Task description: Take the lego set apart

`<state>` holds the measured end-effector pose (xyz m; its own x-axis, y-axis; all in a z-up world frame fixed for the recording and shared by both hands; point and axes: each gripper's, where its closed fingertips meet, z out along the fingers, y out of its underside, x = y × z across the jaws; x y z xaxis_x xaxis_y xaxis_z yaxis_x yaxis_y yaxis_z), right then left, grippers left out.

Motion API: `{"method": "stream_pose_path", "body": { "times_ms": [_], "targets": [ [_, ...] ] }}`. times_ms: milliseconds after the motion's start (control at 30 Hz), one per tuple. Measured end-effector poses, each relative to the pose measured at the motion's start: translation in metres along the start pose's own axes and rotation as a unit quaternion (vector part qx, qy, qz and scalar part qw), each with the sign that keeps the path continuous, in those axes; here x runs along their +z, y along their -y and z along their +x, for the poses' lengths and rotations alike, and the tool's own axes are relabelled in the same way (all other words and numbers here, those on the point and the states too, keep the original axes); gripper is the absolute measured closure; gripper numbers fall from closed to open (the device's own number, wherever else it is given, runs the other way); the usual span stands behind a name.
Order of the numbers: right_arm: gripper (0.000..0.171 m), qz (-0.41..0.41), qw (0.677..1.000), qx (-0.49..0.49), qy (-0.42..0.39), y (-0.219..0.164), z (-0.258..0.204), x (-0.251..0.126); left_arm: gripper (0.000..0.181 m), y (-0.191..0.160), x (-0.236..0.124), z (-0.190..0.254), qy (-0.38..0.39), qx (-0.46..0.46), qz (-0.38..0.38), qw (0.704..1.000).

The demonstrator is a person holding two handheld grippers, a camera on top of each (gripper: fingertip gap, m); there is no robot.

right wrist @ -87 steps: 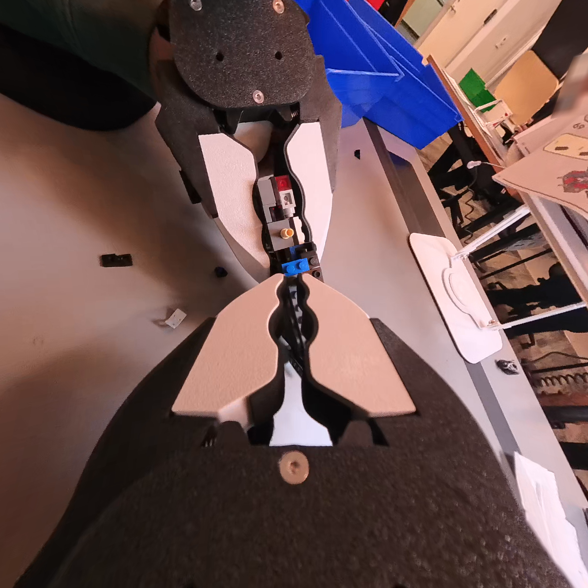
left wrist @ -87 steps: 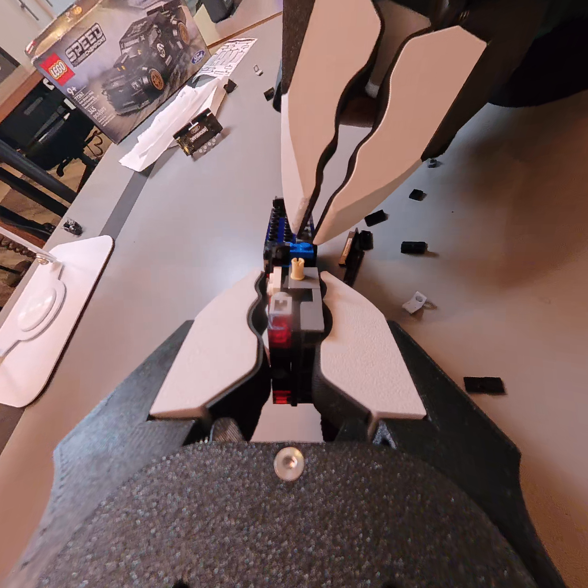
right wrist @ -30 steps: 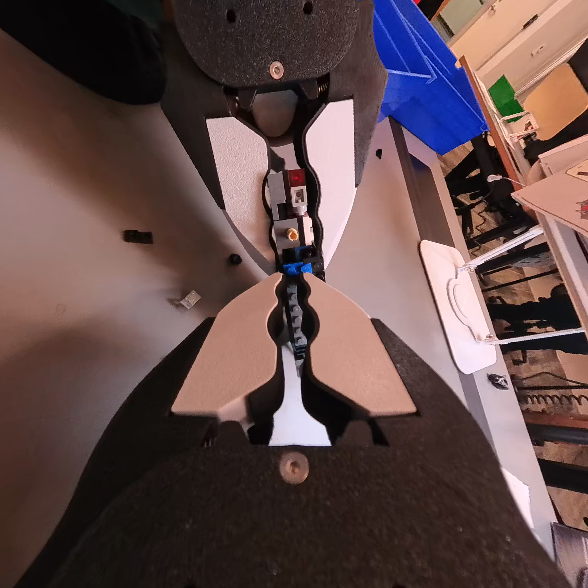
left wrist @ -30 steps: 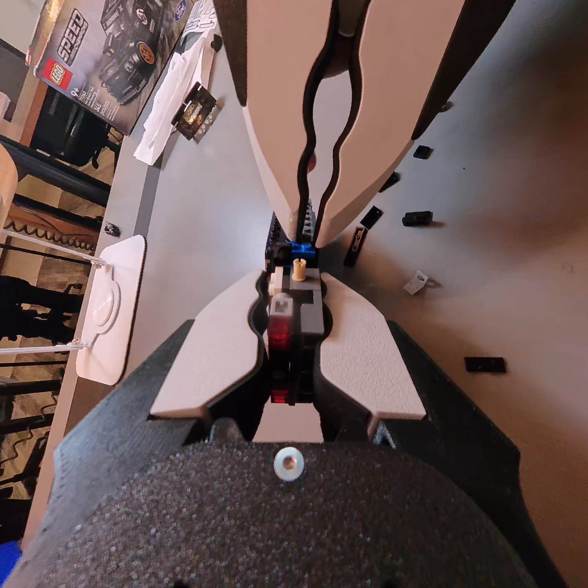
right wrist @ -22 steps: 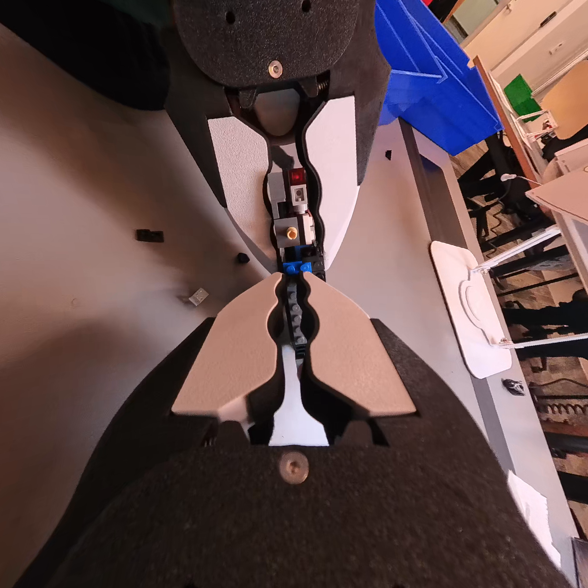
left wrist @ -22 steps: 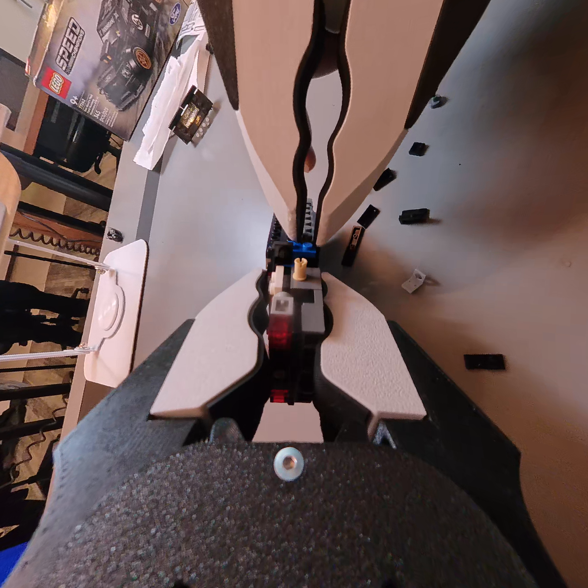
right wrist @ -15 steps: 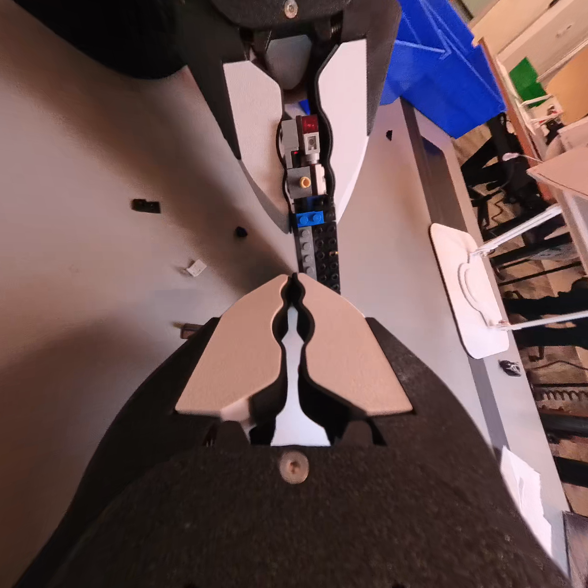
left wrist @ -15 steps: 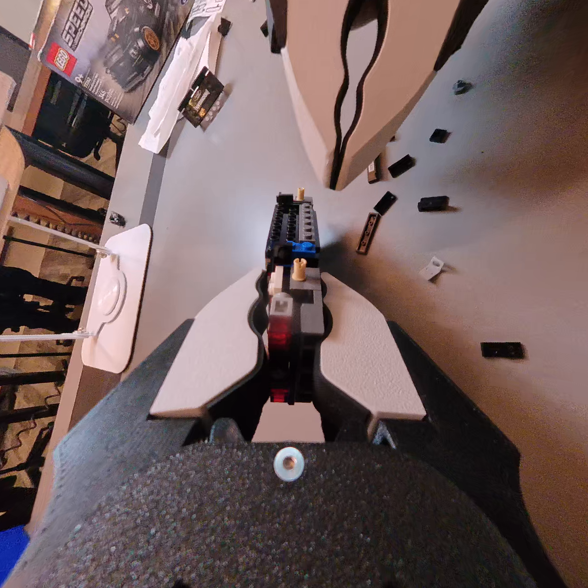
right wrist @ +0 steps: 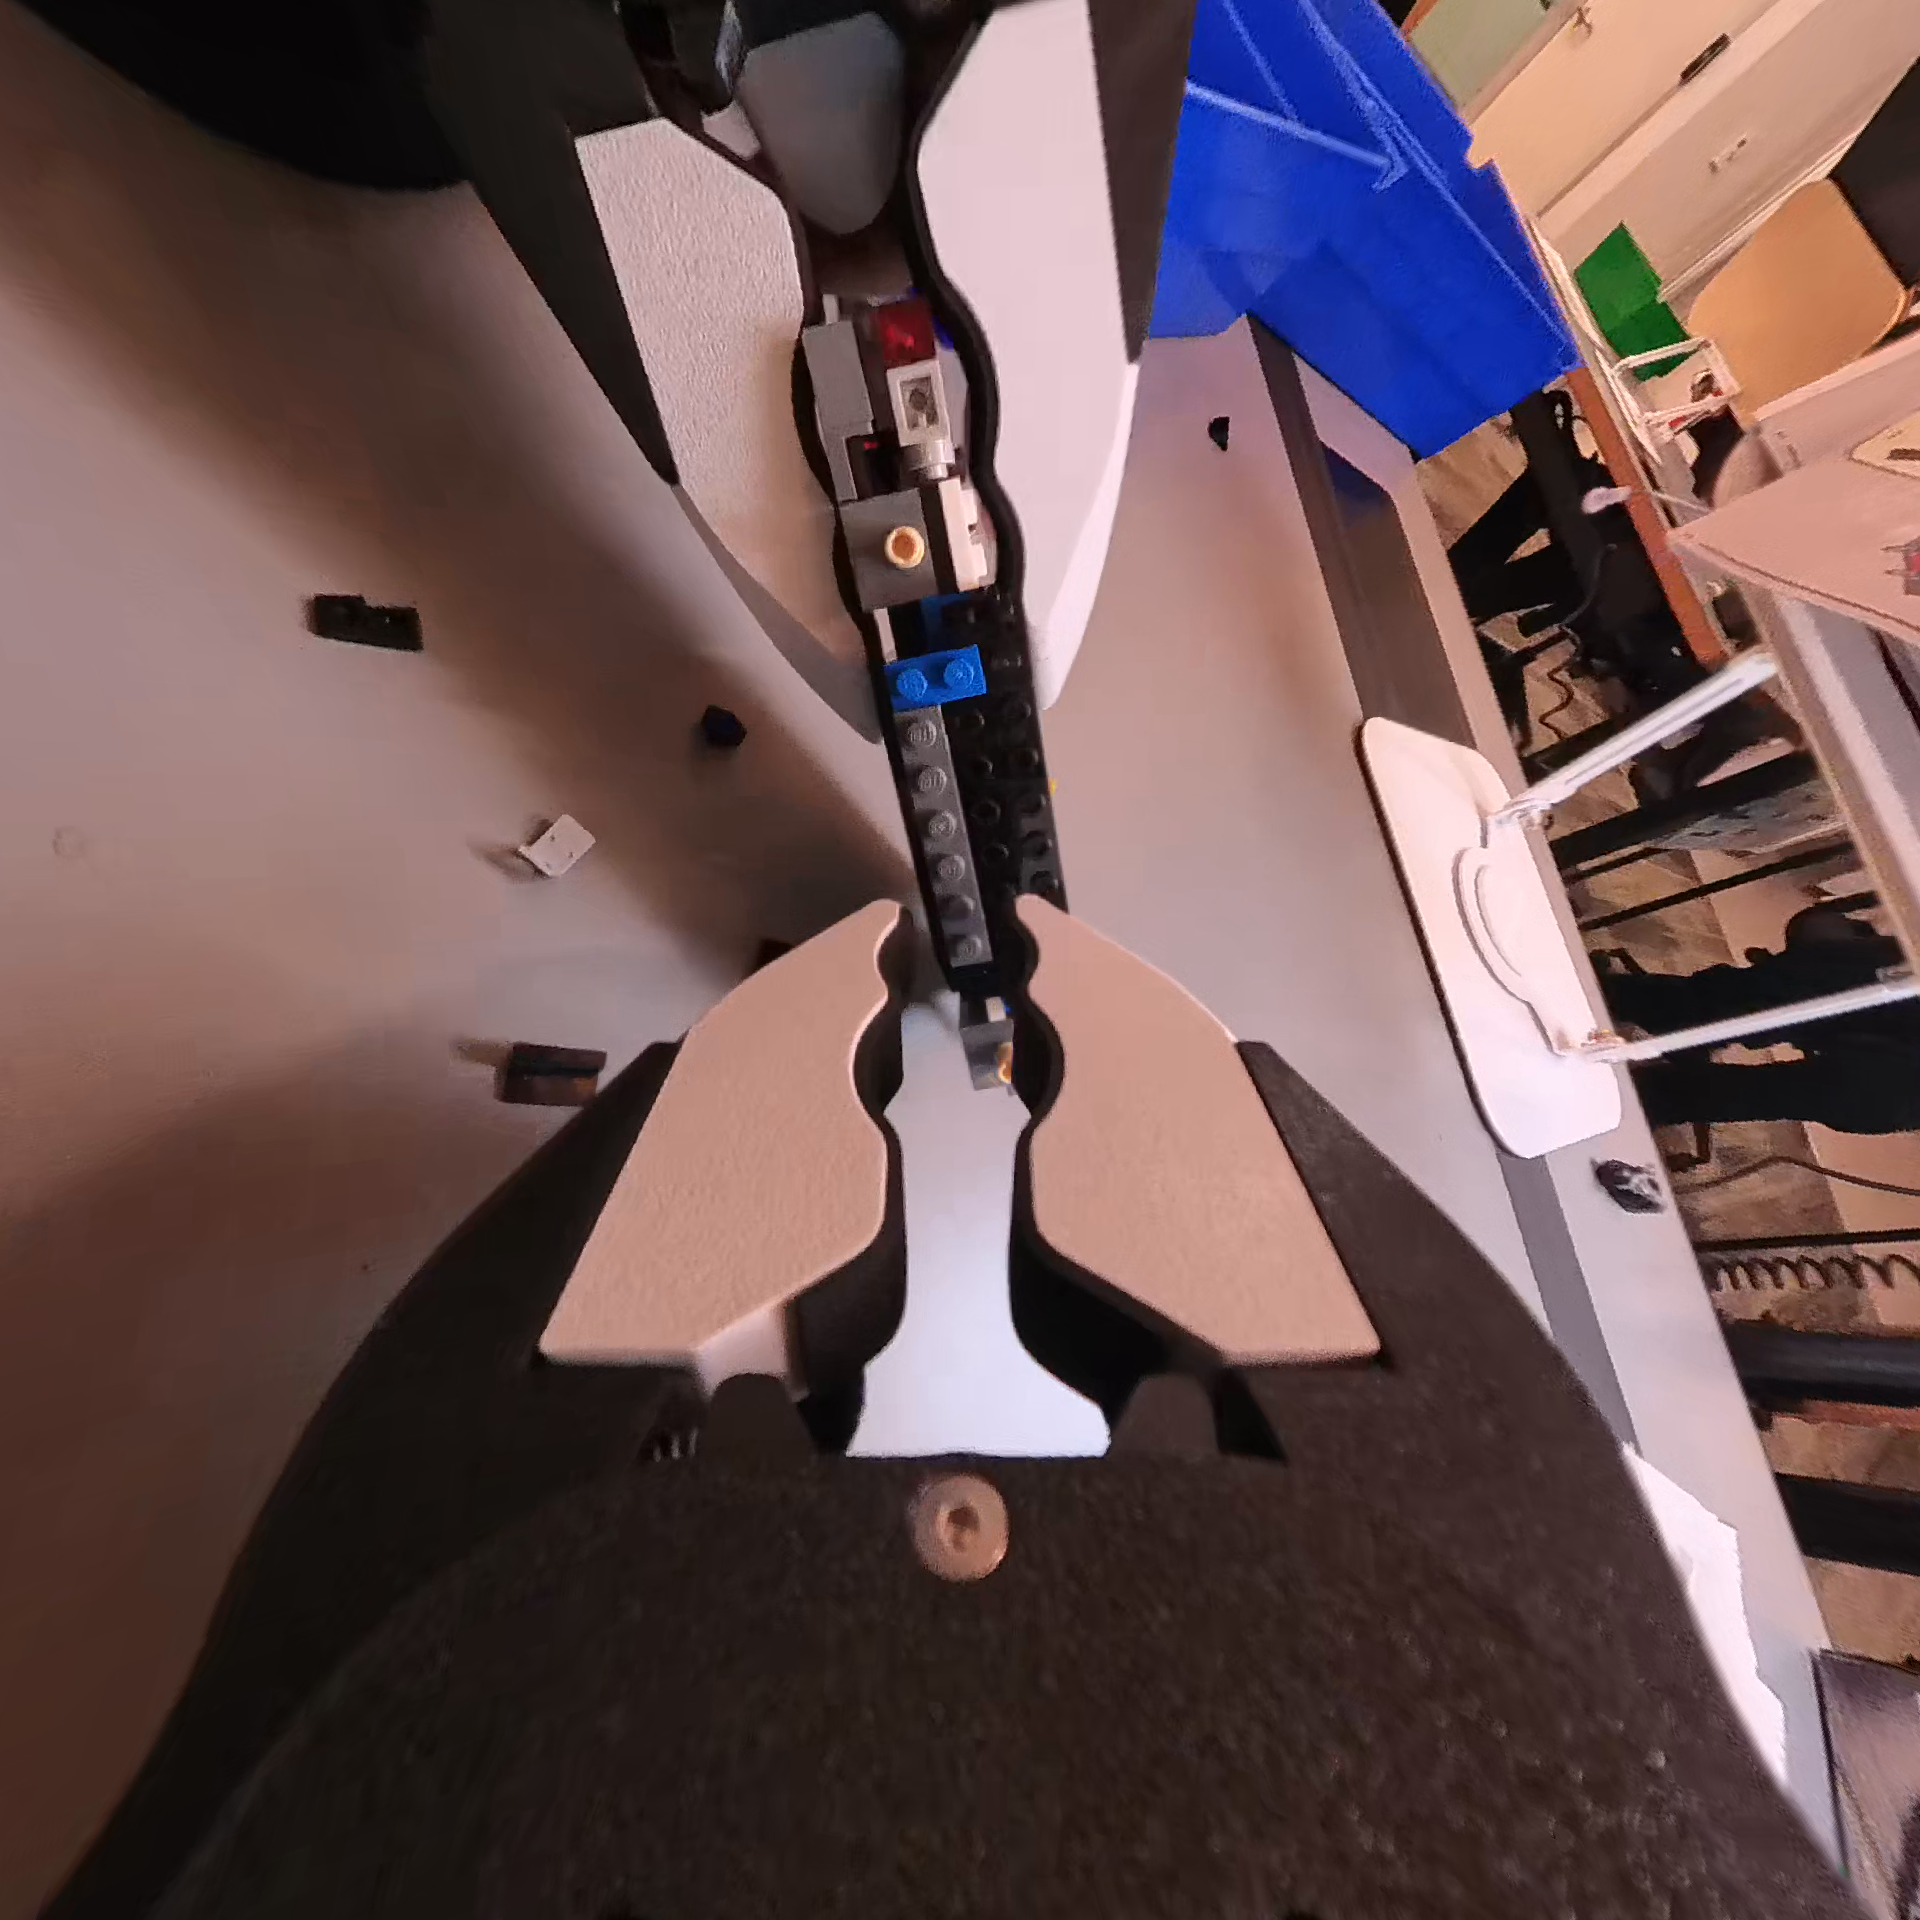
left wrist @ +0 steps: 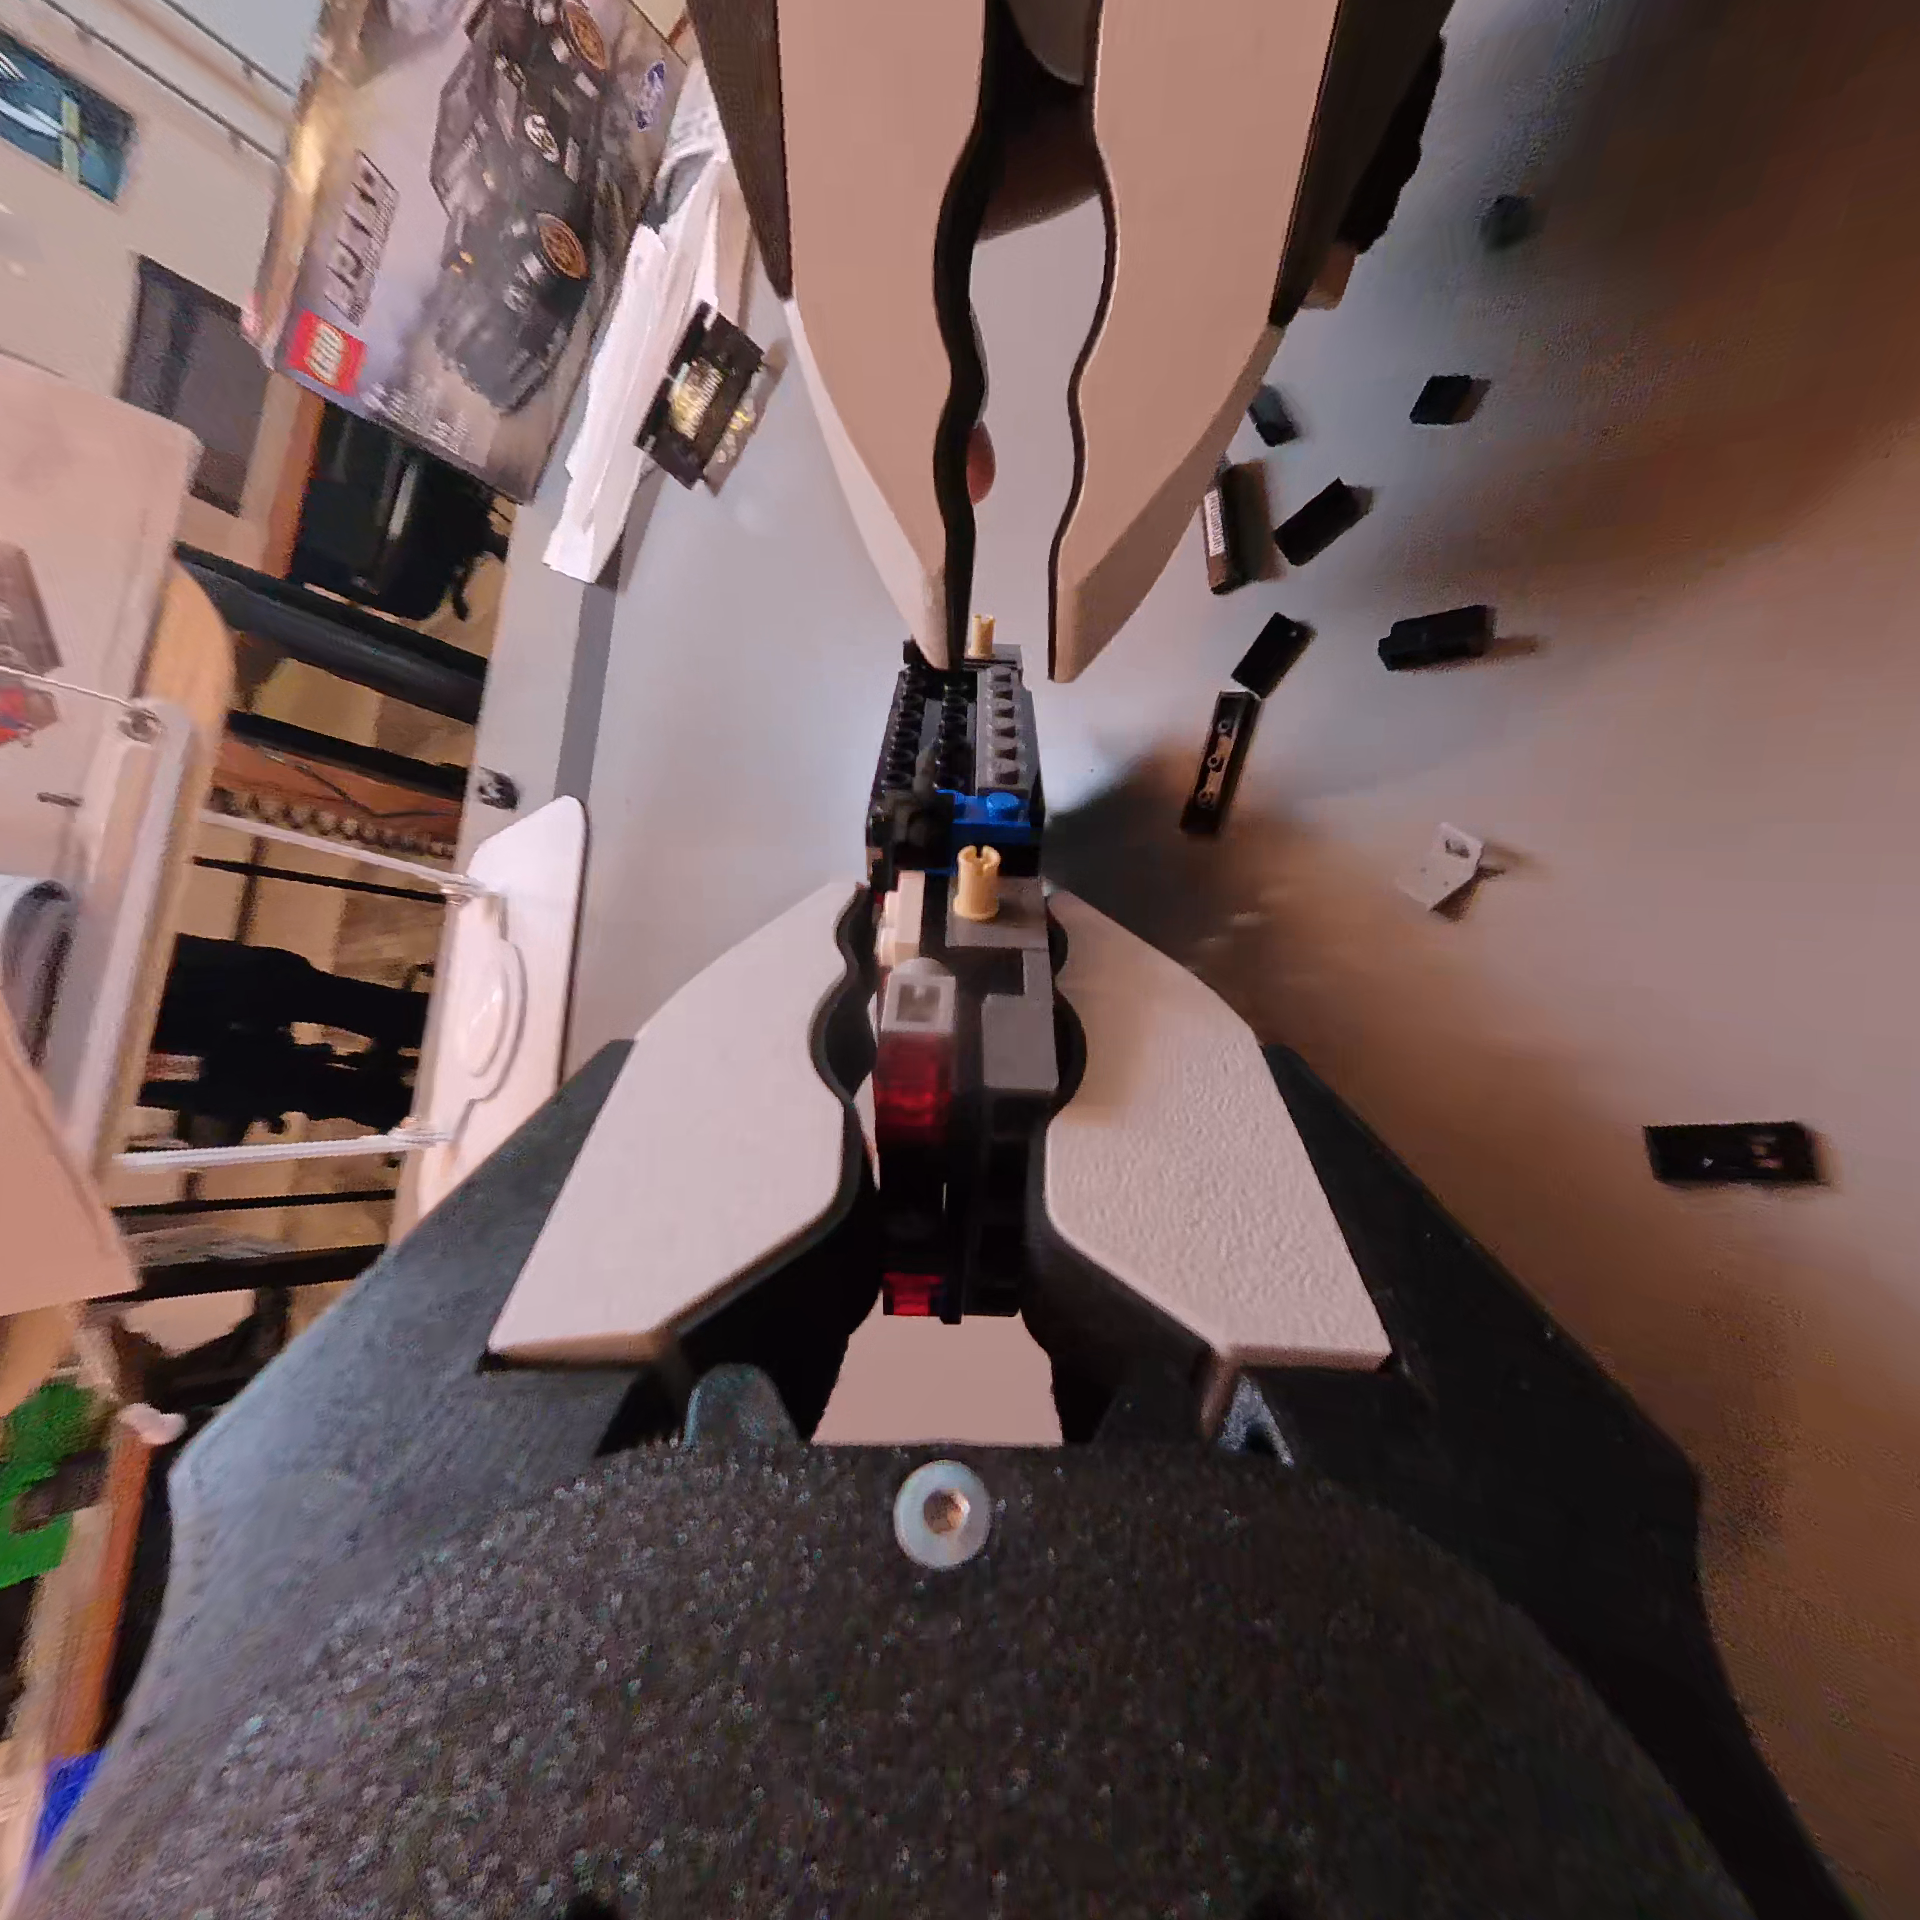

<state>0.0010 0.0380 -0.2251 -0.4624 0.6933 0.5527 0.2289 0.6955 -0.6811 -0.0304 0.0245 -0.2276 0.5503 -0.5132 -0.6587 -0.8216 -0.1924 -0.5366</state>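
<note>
Lego chassis: clamped at its red-light end by left hand-held gripper, above bench. Long axis runs straight toward right hand-held gripper, whose parted, empty fingers straddle the far tip.

Your lego build: mostly black, grey strip, blue plate, red block, tan pegs. Your tongs: white pads, black speckled bodies. Counter pale grey. Loose bricks black. Bins bright blue.
</note>
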Motion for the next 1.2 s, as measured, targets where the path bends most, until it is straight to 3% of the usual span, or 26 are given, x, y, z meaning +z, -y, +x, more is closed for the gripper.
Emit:
{"method": "stream_pose_path", "body": {
  "times_ms": [600, 733, 867, 967, 1033, 1200],
  "targets": [
    [0.161, 0.003, 1.000, 0.017, -0.009, -0.014, 0.008, 0.003, 0.153, -0.002, 0.006, 0.002, 0.058, 0.122, -0.003, 0.991],
    [0.143, 0.040, 0.998, 0.046, -0.002, -0.001, 0.014, -0.004, 0.153, -0.007, 0.010, 0.004, 0.059, 0.138, -0.006, 0.989],
    [0.128, 0.006, 1.000, -0.014, -0.024, -0.006, 0.005, 0.013, 0.153, -0.002, 0.011, 0.005, 0.069, 0.161, 0.008, 0.985],
    [0.142, -0.024, 0.994, -0.093, -0.049, -0.010, 0.000, 0.023, 0.153, -0.001, 0.012, 0.006, 0.078, 0.175, 0.003, 0.981],
    [0.143, -0.034, 0.993, -0.102, -0.049, -0.011, 0.000, 0.023, 0.152, -0.003, 0.013, 0.005, 0.079, 0.167, 0.007, 0.983],
    [0.143, -0.056, 0.992, -0.090, -0.063, -0.015, 0.006, 0.018, 0.121, -0.014, 0.013, -0.007, 0.069, 0.099, 0.003, 0.993]
  ]
}}
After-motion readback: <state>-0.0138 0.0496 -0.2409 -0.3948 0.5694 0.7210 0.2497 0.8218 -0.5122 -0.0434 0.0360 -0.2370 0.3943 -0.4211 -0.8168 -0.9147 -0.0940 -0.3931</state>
